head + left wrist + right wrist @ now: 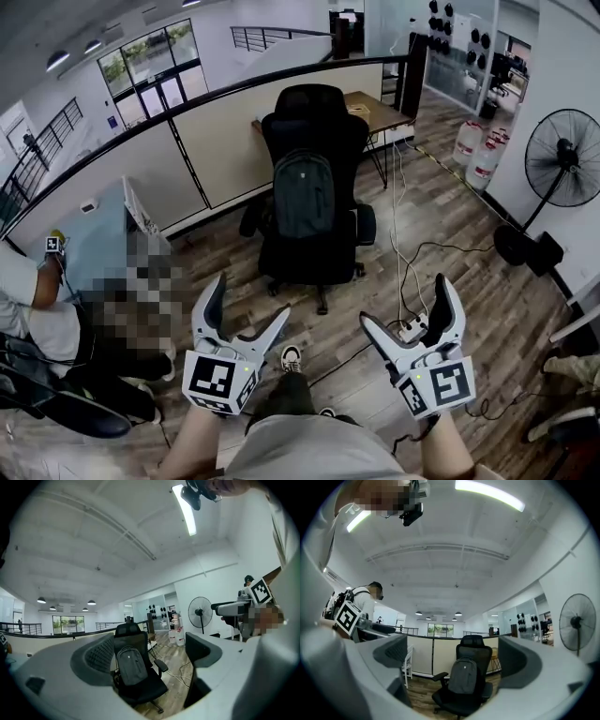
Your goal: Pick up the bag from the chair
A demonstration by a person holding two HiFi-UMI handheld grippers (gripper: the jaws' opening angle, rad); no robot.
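A dark grey backpack [303, 195] stands upright on the seat of a black office chair [314, 239], leaning on its backrest. The left gripper view shows the backpack [132, 666] and the chair [140, 688] between the jaws, still at a distance. So does the right gripper view, with the backpack [462, 676] on the chair [464, 700]. My left gripper [251, 302] is held low in front of me, open and empty. To its right my right gripper [405, 307] is open too, holding nothing. Both are well short of the chair.
A wooden desk [375, 111] stands behind the chair by a black-railed partition [225, 141]. Cables and a power strip [411, 328] lie on the wood floor right of the chair. A standing fan [561, 173] is at far right. A person [42, 319] sits at left.
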